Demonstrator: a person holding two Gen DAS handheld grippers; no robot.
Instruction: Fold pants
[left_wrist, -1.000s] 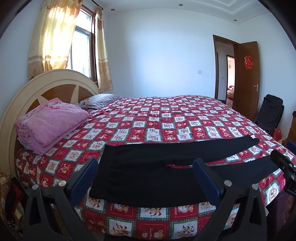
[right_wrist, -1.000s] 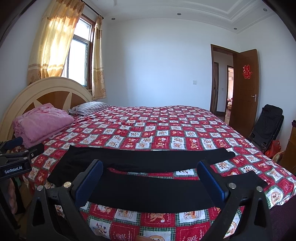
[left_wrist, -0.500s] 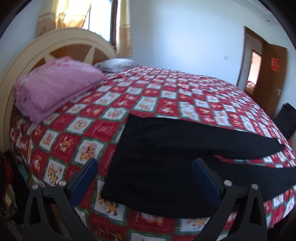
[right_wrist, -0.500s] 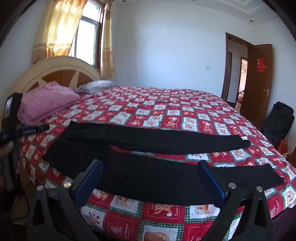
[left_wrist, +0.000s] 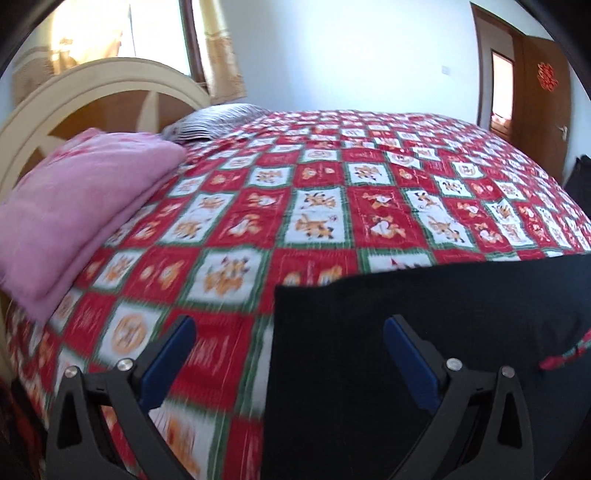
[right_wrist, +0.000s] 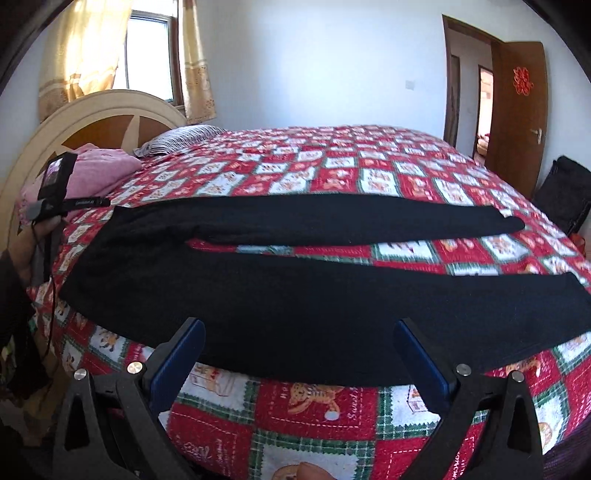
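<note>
Between the wide-spread, empty jaws of the left gripper (left_wrist: 288, 354), low in its frame, lay the waistband corner of the black pants (right_wrist: 288, 295). Right gripper (right_wrist: 295, 354) likewise gaped empty over the near leg, lower centre. Both legs lay flat across the red patchwork quilt (right_wrist: 314, 406). Soft, light and limp, the pants would probably suit pinching at waistband and cuff. No writing was legible; quilt lettering blurred.

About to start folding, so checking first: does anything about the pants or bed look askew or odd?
Nothing looks wrong. The black pants lie flat on the patchwork bedspread, legs spread slightly apart, unfolded. Both the left gripper and right gripper are open and empty.
</note>
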